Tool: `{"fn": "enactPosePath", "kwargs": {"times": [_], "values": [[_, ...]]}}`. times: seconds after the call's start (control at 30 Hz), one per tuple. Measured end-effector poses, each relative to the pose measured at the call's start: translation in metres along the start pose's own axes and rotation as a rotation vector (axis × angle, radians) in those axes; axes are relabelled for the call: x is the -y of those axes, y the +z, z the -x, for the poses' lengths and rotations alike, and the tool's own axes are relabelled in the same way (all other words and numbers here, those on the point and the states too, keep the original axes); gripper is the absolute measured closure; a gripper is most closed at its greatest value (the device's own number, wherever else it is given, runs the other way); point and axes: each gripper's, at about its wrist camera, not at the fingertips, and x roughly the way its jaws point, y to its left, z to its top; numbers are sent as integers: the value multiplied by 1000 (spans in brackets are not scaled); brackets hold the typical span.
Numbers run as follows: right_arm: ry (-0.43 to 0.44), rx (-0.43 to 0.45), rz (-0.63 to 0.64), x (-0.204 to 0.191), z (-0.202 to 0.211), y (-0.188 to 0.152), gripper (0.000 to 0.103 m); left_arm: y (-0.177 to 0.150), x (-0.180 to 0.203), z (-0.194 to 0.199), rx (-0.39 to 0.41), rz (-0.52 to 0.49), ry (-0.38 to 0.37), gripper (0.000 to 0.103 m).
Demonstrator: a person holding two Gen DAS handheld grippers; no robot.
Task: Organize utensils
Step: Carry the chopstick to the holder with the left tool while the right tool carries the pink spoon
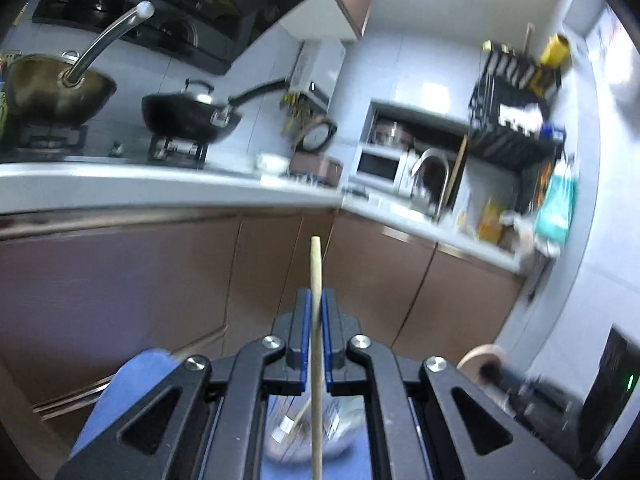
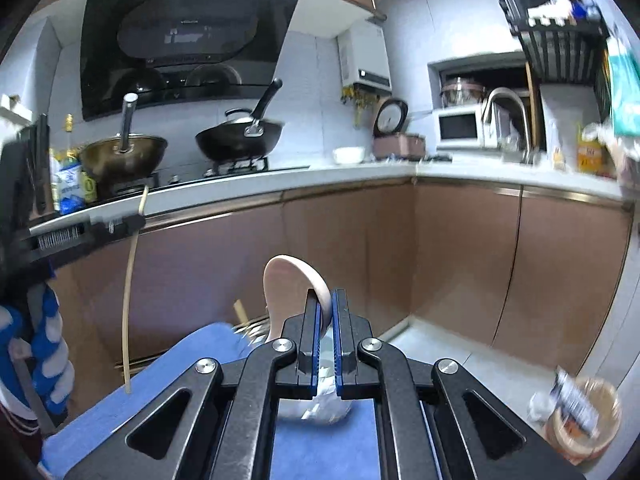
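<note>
L tongs (image 1: 316, 312) pinching a thin wooden chopstick (image 1: 315, 264) mid-shaft, R tongs (image 2: 325, 312) clamped on a ceramic spoon (image 2: 292, 284) bowl. Both carried above blue worktop (image 2: 320, 444). I reckon stick's light, pivots easily; spoon's slick, brittle, so grip nearer handle.

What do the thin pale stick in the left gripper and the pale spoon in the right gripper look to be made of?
Thin pale stick: probably bamboo or wood, with a matte, straw-coloured, unpainted surface. Pale spoon: likely unfinished light wood, with a dull, even beige bowl and no shine; matte plastic can't be ruled out.
</note>
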Motion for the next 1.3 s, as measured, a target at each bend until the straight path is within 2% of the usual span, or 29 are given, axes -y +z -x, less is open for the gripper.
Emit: {"fn": "enactPosePath", "kwargs": {"times": [0.1, 0.2, 0.33, 0.57, 0.7, 0.77, 0.83, 0.9, 1.1, 1.3], "values": [[-52, 17, 50, -2, -24, 7, 98, 6, 6, -25, 70, 18, 15, 98], [-89, 9, 87, -3, -51, 5, 98, -4, 6, -54, 98, 35, 43, 98], [-122, -9, 123, -5, -81, -6, 98, -31, 0, -90, 86, 54, 76, 98], [-160, -40, 178, -17, -111, -38, 98, -70, -7, -119, 87, 19, 137, 98], [-141, -55, 176, -21, -112, -53, 97, -83, -14, -115, 78, 28, 145, 95], [-134, -65, 168, -22, -110, -59, 90, -83, -17, -111, 60, 28, 141, 87], [-126, -64, 155, -21, -105, -60, 78, -81, -20, -100, 59, 26, 137, 80], [-126, -59, 142, -19, -96, -58, 75, -77, -22, -85, 61, 17, 139, 73], [-114, -64, 117, -18, -71, -53, 73, -67, -27, -42, 21, -19, 161, 62], [-91, -74, 70, -15, -32, -49, 72, -61, -40, 10, -48, -50, 195, 62]]}}
